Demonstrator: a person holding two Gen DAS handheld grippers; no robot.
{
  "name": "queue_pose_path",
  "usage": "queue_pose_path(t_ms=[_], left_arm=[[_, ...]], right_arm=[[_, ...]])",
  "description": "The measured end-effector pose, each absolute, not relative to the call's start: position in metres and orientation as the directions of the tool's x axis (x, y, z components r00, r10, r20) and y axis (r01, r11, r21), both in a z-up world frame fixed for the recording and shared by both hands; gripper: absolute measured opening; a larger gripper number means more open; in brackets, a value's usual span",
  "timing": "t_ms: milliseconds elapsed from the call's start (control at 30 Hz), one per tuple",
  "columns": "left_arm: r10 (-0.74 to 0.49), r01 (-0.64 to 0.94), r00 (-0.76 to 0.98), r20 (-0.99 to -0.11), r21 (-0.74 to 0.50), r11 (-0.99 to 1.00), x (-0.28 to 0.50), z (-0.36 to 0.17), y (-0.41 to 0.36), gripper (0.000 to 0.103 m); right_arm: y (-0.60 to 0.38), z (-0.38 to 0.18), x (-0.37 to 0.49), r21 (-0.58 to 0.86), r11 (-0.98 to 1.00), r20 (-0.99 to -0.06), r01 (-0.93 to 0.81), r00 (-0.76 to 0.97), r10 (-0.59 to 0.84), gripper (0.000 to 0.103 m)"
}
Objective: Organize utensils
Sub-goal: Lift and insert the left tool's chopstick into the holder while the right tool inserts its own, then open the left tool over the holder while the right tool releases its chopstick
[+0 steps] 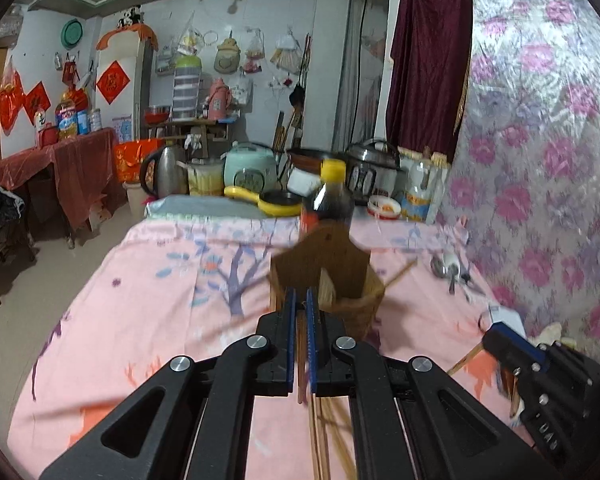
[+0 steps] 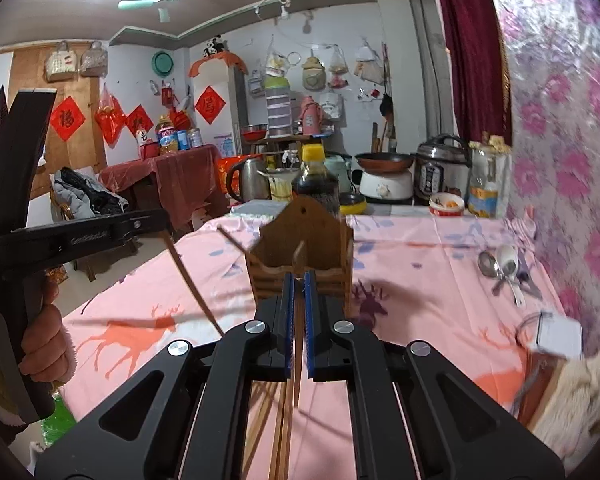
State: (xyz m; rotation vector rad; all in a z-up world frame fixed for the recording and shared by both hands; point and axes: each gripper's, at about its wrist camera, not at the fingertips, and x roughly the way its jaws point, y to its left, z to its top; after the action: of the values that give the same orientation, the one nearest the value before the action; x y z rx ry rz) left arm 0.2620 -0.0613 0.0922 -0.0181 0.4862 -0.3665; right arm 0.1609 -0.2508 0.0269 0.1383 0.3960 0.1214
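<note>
Two grippers, left (image 1: 299, 312) and right (image 2: 297, 294), each clench chopsticks (image 2: 296, 360); tilting near the wooden holder (image 2: 302, 256), mid-table, we risk dropping them.

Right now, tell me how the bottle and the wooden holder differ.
The bottle is dark with a yellow cap; the holder is plain brown wood. The bottle is round and capped; the holder is a box, open on top. The bottle stands behind the holder and rises above it. Both are upright.
</note>
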Motion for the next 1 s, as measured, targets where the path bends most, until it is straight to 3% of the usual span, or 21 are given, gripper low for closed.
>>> queue_pose_path(t_ms=[233, 400, 467, 600, 633, 667, 733, 1000], left_arm=[[-0.358, 0.324, 0.879, -0.314, -0.159, 0.933, 0.298, 0.155, -0.066, 0.006], [-0.317, 0.285, 0.912, -0.259, -0.154, 0.946, 0.326, 0.152, -0.081, 0.006], [-0.292, 0.262, 0.913, -0.285, -0.137, 0.955, 0.341, 0.128, -0.091, 0.006], [-0.290, 0.254, 0.853, -0.433, -0.141, 0.957, 0.363, 0.083, -0.092, 0.008], [-0.282, 0.249, 0.853, -0.439, -0.131, 0.959, 0.361, 0.080, -0.089, 0.019], [-0.273, 0.243, 0.857, -0.437, -0.126, 0.962, 0.358, 0.077, -0.083, 0.041], [-0.229, 0.195, 0.883, -0.409, -0.123, 0.973, 0.347, 0.077, -0.066, 0.061], [-0.159, 0.121, 0.890, -0.428, -0.115, 0.986, 0.310, 0.069, -0.024, 0.069]], right_arm=[[-0.251, 0.098, 0.206, 0.141, 0.986, -0.211, -0.090, 0.970, 0.119, 0.006], [-0.245, 0.106, 0.237, 0.094, 0.995, -0.143, -0.032, 0.989, 0.045, 0.005], [-0.241, 0.088, 0.253, 0.064, 0.998, -0.156, 0.000, 0.988, 0.010, 0.005], [-0.249, 0.052, 0.280, 0.068, 0.997, -0.298, 0.024, 0.954, -0.003, 0.006], [-0.253, 0.051, 0.277, 0.080, 0.996, -0.292, 0.027, 0.956, -0.003, 0.010], [-0.257, 0.052, 0.271, 0.091, 0.995, -0.282, 0.030, 0.960, -0.003, 0.011], [-0.263, 0.056, 0.255, 0.104, 0.994, -0.261, 0.024, 0.965, 0.004, 0.011], [-0.271, 0.057, 0.199, 0.150, 0.988, -0.241, 0.030, 0.970, 0.007, 0.024]])
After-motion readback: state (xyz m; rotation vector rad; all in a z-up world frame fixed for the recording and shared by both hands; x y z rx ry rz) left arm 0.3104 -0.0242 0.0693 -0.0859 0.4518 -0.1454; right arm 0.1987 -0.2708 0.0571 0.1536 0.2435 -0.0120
